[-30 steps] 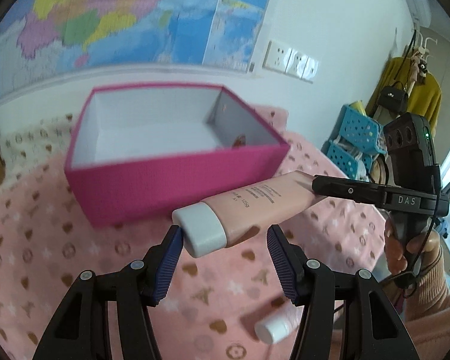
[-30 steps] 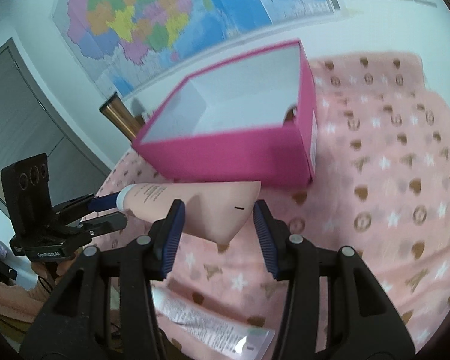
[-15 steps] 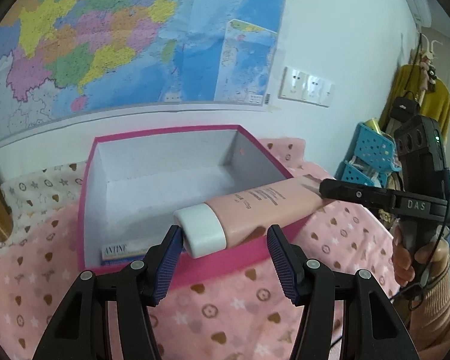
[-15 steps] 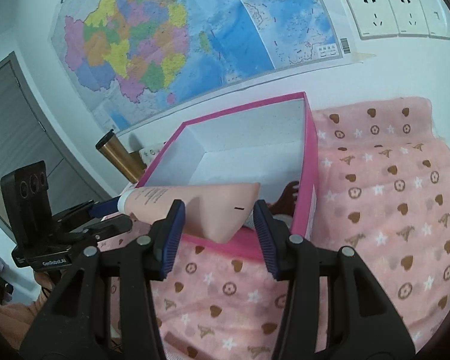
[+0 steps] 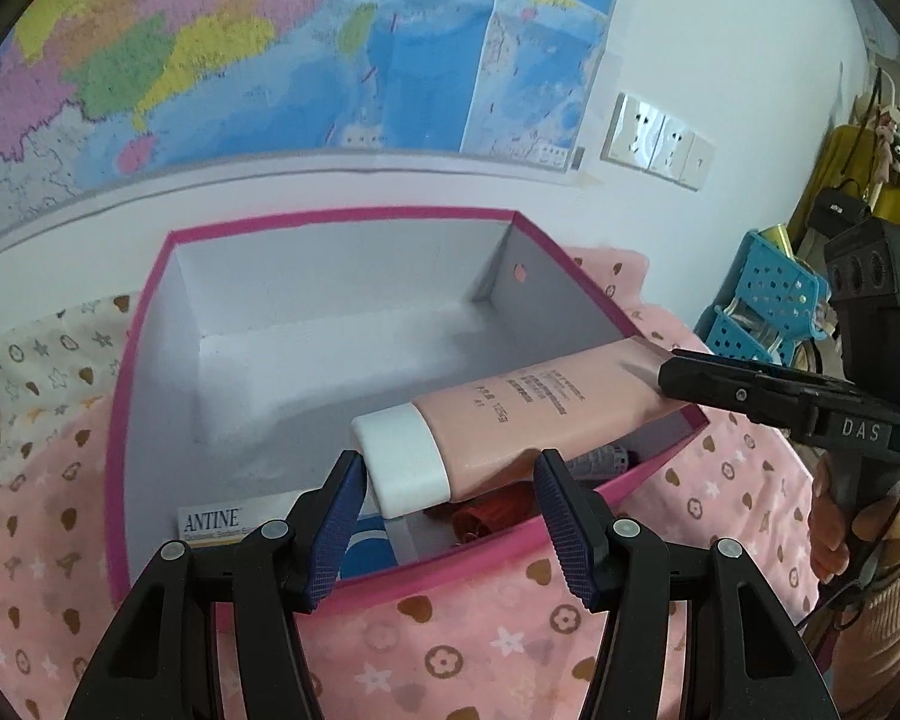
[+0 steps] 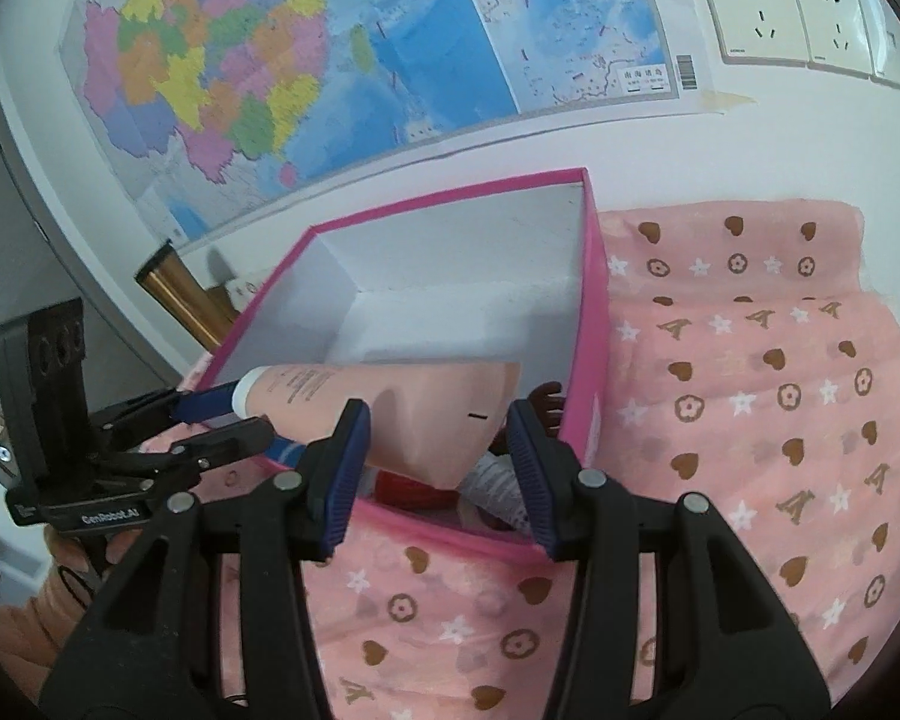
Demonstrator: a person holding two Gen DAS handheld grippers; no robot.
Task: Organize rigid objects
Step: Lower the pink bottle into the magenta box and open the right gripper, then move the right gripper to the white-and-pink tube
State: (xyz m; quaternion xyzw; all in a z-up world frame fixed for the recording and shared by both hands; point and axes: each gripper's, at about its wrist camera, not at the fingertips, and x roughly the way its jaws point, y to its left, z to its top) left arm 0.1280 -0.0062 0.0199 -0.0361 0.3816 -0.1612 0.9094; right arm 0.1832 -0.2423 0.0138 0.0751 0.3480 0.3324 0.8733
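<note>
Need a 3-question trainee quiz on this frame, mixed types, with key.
1. True or false: the pink tube lies flat on the floor of the pink box.
2. Which end of the tube is between the left gripper's fingers?
A. the white cap
B. the crimped end
C. neither end
3. Fill in: the card in the box's near left corner reads ____.

Key:
1. False. It hangs over the box, one end in the left gripper and the other in the right gripper.
2. A, the white cap.
3. ANTINE.
</note>
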